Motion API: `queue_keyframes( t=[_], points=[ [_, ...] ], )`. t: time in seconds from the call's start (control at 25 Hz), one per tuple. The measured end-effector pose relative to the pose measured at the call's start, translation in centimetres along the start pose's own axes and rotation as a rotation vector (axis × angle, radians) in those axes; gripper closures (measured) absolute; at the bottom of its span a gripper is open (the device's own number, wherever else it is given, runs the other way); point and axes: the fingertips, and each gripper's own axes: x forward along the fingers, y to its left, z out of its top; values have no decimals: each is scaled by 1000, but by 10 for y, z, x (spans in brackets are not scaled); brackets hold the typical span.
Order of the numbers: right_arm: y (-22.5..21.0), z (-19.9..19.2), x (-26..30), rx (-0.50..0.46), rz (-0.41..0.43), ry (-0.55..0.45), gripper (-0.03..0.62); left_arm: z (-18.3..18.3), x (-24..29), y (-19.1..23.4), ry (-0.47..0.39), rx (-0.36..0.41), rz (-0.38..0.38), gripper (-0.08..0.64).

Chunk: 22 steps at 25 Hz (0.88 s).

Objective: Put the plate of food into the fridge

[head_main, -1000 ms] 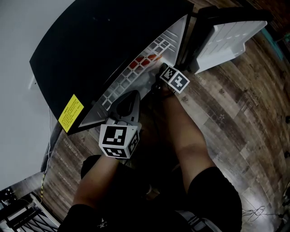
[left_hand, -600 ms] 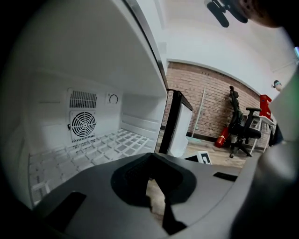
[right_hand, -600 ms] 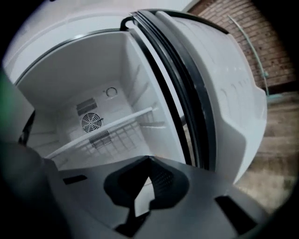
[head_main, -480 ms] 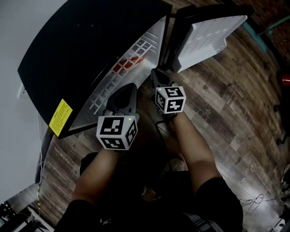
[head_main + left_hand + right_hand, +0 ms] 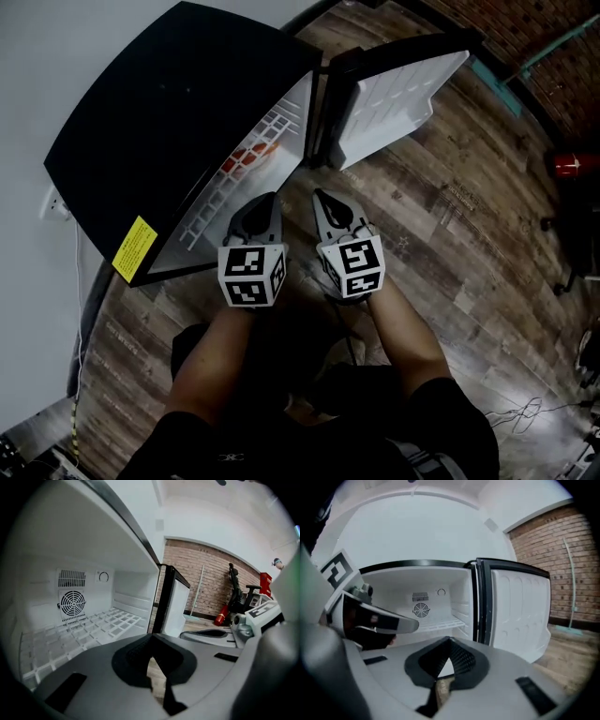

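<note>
The black fridge point(image 5: 178, 112) stands open, its white door point(image 5: 398, 94) swung out to the right. Something red and orange, apparently the plate of food point(image 5: 248, 161), lies on the white wire shelf point(image 5: 234, 187) inside. Both grippers hang side by side over the wooden floor, just in front of the fridge opening. My left gripper point(image 5: 267, 199) is shut with nothing in it, and so is my right gripper point(image 5: 319, 197). In the left gripper view the jaws point(image 5: 152, 637) meet before the shelf point(image 5: 93, 625). In the right gripper view the jaws point(image 5: 449, 641) point at the open fridge point(image 5: 422, 606).
The open door point(image 5: 520, 616) stands just right of the grippers. A fan grille point(image 5: 72, 603) sits on the fridge's back wall. A red extinguisher point(image 5: 574, 165) and a chair base point(image 5: 567, 248) stand at the far right on the plank floor point(image 5: 469, 253). A brick wall point(image 5: 211, 583) lies beyond.
The right gripper has drawn back from the fridge opening and now hangs level with the left one. The left gripper has barely moved. The red food stays on the shelf.
</note>
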Motion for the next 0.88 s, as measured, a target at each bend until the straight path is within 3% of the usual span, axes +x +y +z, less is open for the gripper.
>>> queue_keyframes(
  t=[0.16,0.28,0.56,0.76,0.88],
  points=[
    [0,55,-25,30,-25,-3,580,26,-16,-16,-6,-10,-10,565],
    [2,119,-51,54,-31,-9,578,70,-41,-28,-1,3,-15,565],
    [14,300,-133,105,-66,-11,580,249,-135,-79,1,-18,-58,566],
    [7,447,-218,162,-110,-24,578,407,-205,-133,-22,35,-78,565],
    [9,534,-262,190,-156,-60,578,484,-252,-158,-31,66,-106,566]
  ],
)
